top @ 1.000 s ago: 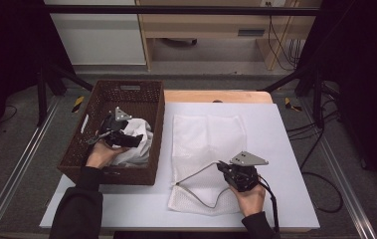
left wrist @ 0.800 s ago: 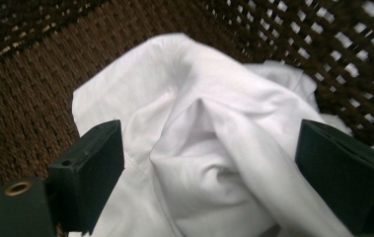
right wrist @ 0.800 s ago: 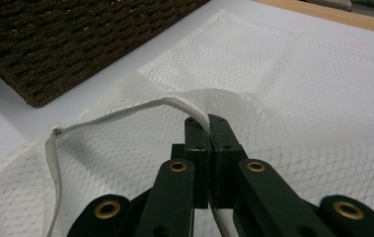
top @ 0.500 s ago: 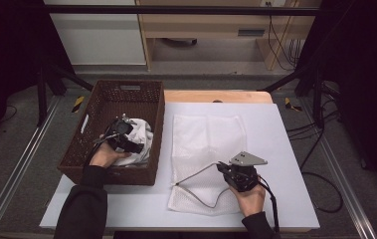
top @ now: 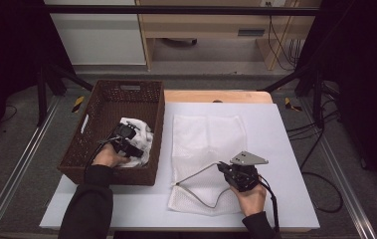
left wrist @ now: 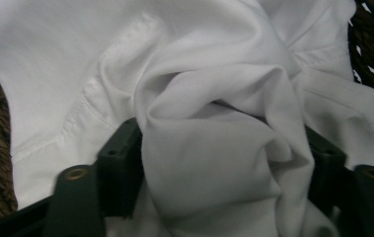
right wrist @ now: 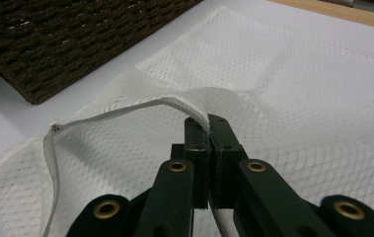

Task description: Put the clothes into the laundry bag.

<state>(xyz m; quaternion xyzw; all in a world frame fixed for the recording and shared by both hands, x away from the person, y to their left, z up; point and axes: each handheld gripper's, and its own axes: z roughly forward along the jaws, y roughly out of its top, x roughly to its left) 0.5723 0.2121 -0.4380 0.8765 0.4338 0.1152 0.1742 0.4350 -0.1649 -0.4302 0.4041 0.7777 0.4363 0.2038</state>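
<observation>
the left hand-held gripper (top: 126, 141) is down inside the brown wicker basket (top: 107, 102) at the worktop's left edge, its jaws set wide around a bunched fold of the white garment (left wrist: 214, 163). in the left gripper view the cloth swells between the two jaws, which have just been closing on it, but they do not look pressed home, so it reads as open around the fabric rather than gripping it.

the right hand-held gripper (right wrist: 208, 129) is clamped shut on the zipper edge of the white mesh laundry bag (top: 208, 144), which lies flat on the white worktop (top: 290, 129) just right of the basket, toward the near edge. that edge is lifted into a small arch, holding the bag's mouth partly open.

risks from here, as i judge them: the left jaws may catch only a thin outer fold, so the garment could slide out on the lift or trail over the basket rim and snag on the weave. the mouth is narrow and held at one point; a loose, bulky bundle could push the bag away across the worktop, or tug the zipper edge from the right jaws.
</observation>
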